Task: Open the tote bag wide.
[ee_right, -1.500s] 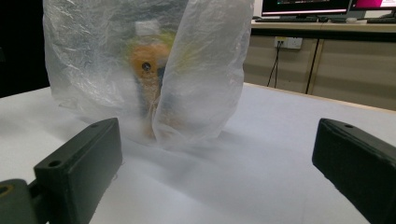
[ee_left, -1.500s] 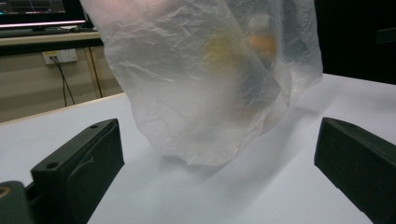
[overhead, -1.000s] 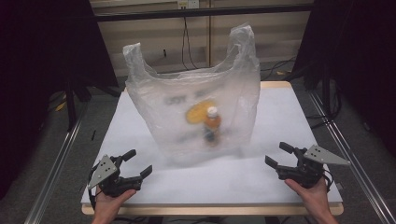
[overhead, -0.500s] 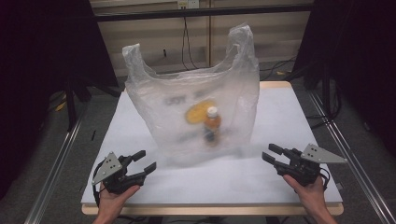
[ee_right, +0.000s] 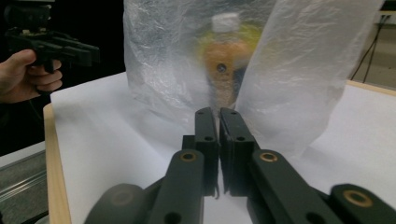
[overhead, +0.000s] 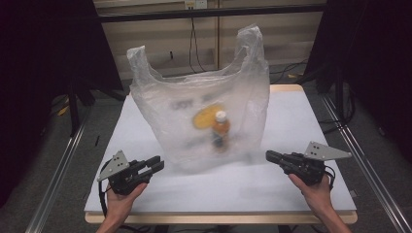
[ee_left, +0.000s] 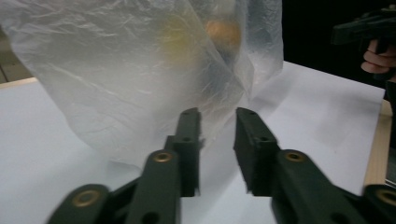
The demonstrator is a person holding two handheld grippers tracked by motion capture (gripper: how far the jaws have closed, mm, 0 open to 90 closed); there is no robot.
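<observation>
We hold both grippers near the translucent white plastic bag (overhead: 204, 121) standing mid-table, an orange-labelled bottle (overhead: 221, 130) inside. Left gripper (overhead: 156, 165) narrowly parted, right gripper (overhead: 270, 155) closed empty. Next, probably, seizing the bag.

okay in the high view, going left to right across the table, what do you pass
Left black two-jaw gripper with jaws parted → translucent plastic bag standing upright → amber bottle with white cap inside the bag → right black two-jaw gripper with jaws together.
</observation>
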